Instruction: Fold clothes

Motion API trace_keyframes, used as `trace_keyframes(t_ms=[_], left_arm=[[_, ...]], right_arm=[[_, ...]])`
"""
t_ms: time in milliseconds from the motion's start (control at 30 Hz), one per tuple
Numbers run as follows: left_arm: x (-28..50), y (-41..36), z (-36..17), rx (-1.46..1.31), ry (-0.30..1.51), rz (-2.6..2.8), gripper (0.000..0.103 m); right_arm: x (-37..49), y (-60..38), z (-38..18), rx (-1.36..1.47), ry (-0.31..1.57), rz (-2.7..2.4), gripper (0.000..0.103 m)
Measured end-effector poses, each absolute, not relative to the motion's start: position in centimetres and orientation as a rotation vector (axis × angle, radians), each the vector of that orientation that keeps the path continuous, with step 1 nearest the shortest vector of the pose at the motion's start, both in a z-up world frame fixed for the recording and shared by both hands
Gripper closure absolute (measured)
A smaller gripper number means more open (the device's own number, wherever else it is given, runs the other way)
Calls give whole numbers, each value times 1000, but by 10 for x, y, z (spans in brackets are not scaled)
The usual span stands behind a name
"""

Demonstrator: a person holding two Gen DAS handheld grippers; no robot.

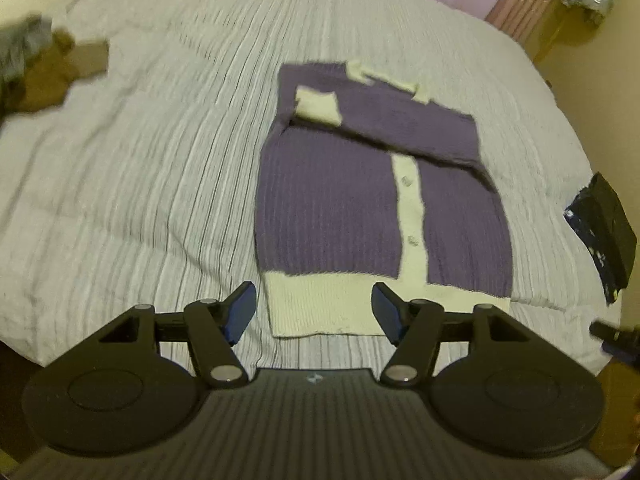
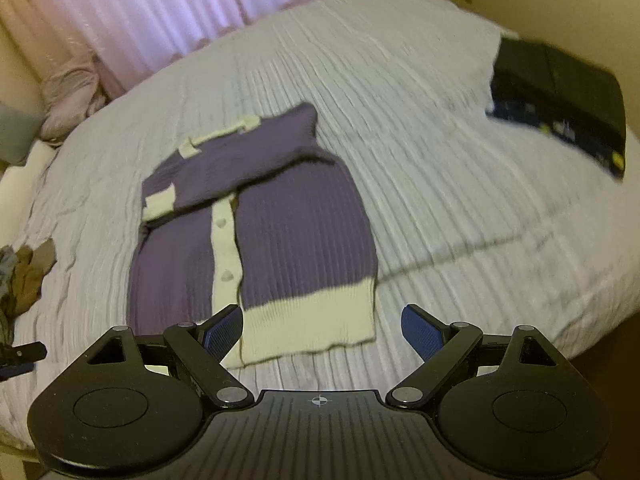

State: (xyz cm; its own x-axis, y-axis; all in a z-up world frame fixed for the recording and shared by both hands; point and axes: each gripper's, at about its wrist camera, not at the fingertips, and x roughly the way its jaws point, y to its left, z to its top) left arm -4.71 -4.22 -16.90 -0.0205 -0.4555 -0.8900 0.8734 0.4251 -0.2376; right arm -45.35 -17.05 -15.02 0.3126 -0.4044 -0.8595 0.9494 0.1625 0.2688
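A purple knit cardigan (image 1: 332, 208) with cream hem, button band and cuffs lies flat on the bed, its sleeves folded across the chest. In the left wrist view my left gripper (image 1: 314, 300) is open at the near cream hem. The hem's left part shows between its blue pads, which do not press on it. In the right wrist view the same cardigan (image 2: 296, 232) lies ahead, and my right gripper (image 2: 322, 320) is open over the hem's right corner, holding nothing.
The bed has a pale striped cover (image 1: 140, 160). A dark folded stack (image 2: 560, 108) lies at its right edge. Loose brown and grey clothes (image 1: 44, 68) sit at the far left. Pink curtains (image 2: 160, 12) hang behind the bed.
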Motion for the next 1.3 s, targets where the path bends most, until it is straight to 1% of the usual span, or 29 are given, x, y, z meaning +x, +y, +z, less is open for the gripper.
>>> trace_keyframes(t_ms=[233, 467, 700, 867, 1033, 1133, 1200, 1233, 1300], left_arm=[[-13, -41, -230, 357, 1331, -1120, 50], [8, -40, -291, 252, 1422, -1065, 50], [30, -59, -337, 139, 1427, -1081, 50], [42, -73, -361, 34, 1413, -1114, 50], [56, -83, -382, -87, 1429, -1119, 50], [70, -90, -393, -209, 1455, -1109, 50], [76, -96, -400, -238, 1488, -1127, 50], [76, -99, -402, -231, 1499, -1157, 50], [73, -99, -405, -193, 1512, -1219, 56]], right_arm=[[-447, -171, -205, 1032, 818, -1059, 14], [-442, -194, -256, 1046, 846, -1010, 14], [-463, -241, -290, 1042, 737, -966, 14], [-485, -267, -320, 1108, 651, -941, 14], [-498, -295, -344, 1241, 485, -876, 14], [-494, -318, -359, 1284, 453, -816, 14], [-492, -330, -367, 1299, 437, -770, 14], [-491, -333, -370, 1306, 430, -746, 14], [-490, -335, -374, 1314, 435, -683, 16]])
